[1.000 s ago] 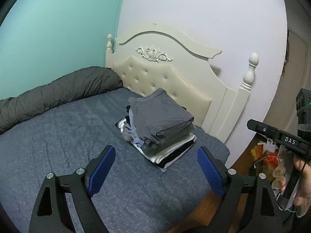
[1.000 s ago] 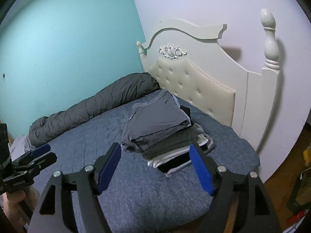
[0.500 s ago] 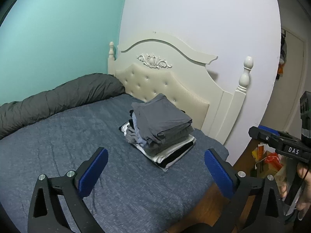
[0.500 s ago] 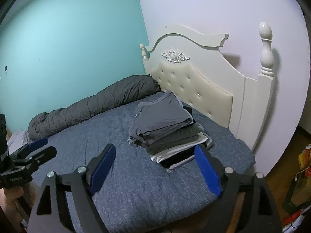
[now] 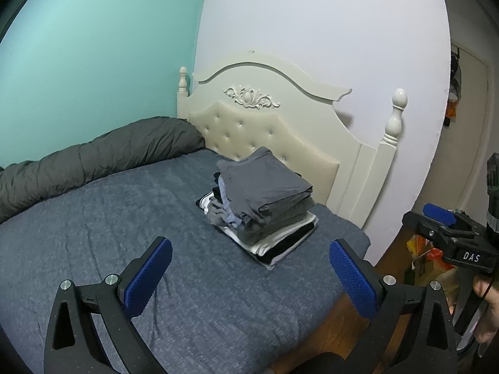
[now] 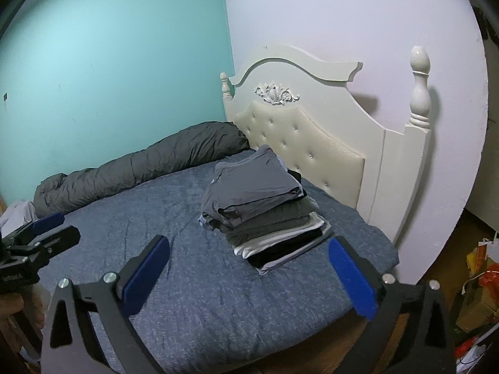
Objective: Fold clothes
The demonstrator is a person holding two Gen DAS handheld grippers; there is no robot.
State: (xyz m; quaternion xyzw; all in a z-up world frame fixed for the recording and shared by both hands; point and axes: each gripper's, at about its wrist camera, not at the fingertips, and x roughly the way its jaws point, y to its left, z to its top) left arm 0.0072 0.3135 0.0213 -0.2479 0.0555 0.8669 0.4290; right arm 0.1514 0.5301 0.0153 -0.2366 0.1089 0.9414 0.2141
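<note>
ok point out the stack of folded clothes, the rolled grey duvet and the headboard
stack of folded clothes [image 6: 252,187], right wrist view, top grey garment
rolled grey duvet [image 6: 149,171], right wrist view, its middle
headboard [image 5: 259,137], left wrist view, tufted panel

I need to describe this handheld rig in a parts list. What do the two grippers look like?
Both match: black angular frames with triangular cut-outs and silver round bolts, each carrying two fingers faced with blue textured pads. The left gripper and right gripper look the same from their own cameras. Seen from the side, the right one's black body bears a white "DAS" label. No sleeves or cables are clearly visible.
</note>
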